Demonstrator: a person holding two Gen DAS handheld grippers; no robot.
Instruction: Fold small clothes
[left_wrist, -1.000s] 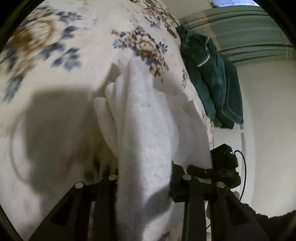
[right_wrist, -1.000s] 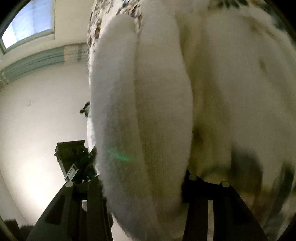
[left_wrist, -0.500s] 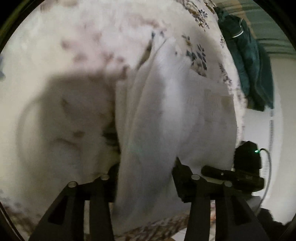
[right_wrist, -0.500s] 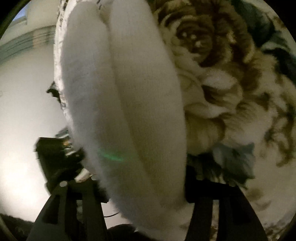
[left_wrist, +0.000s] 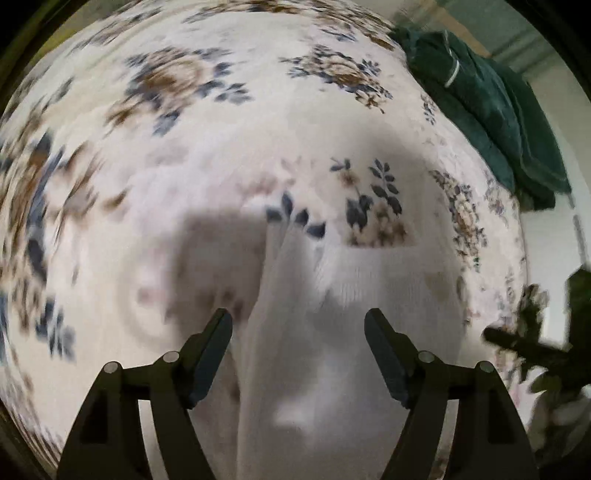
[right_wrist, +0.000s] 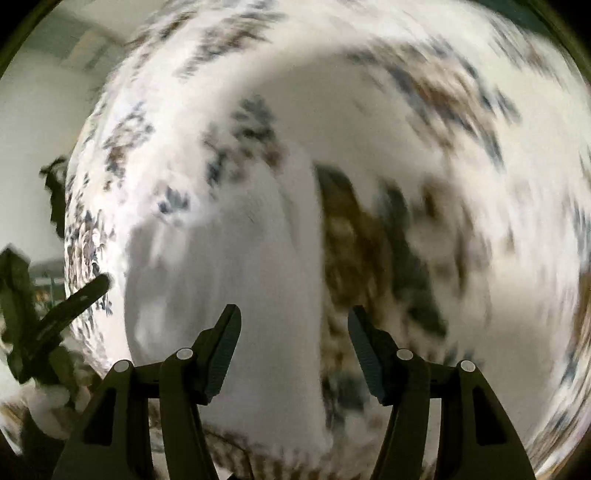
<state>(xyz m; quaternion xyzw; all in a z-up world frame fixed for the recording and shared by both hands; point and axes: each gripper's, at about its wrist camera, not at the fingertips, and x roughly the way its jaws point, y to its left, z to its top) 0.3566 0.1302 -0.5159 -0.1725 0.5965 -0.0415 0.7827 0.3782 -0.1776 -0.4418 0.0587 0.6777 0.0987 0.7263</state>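
Note:
A white knitted garment lies on the floral bedspread, right under both grippers. My left gripper is open, its fingers spread over the garment's near end. In the right wrist view the garment lies as a white strip on the bedspread. My right gripper is open above the strip's right edge. Both views are blurred by motion.
A dark green garment lies at the bedspread's far right edge. The other gripper's dark body shows at the right edge of the left wrist view and at the left edge of the right wrist view. A pale wall lies beyond the bed.
Both grippers were shut on the white garment and lowered it to the bedspread. Now both have opened and let it go. The garment lies flat.

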